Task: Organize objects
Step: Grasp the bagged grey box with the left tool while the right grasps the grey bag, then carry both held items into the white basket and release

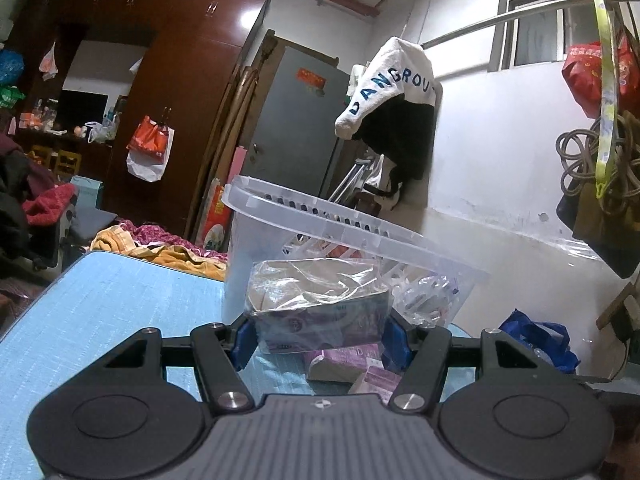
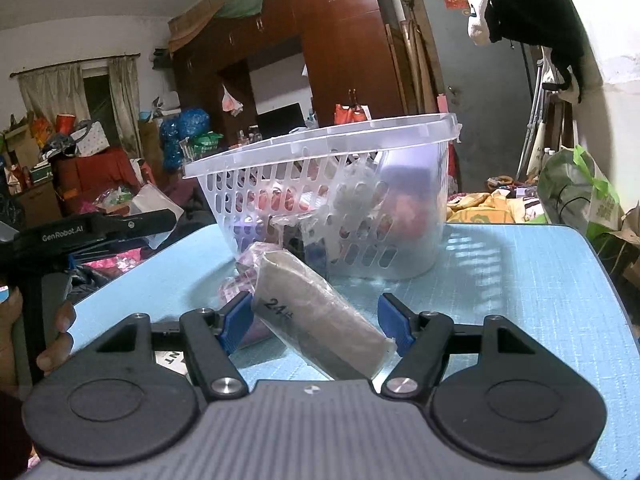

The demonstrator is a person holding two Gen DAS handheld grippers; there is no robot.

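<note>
My left gripper (image 1: 320, 340) is shut on a plastic-wrapped box (image 1: 320, 316) with purple print and holds it just above the light blue table (image 1: 120, 320), in front of the clear plastic basket (image 1: 340, 220). Purple packets (image 1: 352, 364) lie on the table below it. My right gripper (image 2: 314, 324) is open around a grey wrapped pack marked 24 (image 2: 320, 320) that lies slanted on the table (image 2: 500, 288); its blue pads (image 2: 394, 322) do not press it. The slotted basket (image 2: 320, 184) stands behind, with items inside.
Purple packets (image 2: 244, 276) lie between the grey pack and the basket. The left gripper's handle and hand (image 2: 52, 272) show at the left edge of the right wrist view. A blue bag (image 1: 540, 340) sits off the table's right side. Bedding and cluttered furniture surround the table.
</note>
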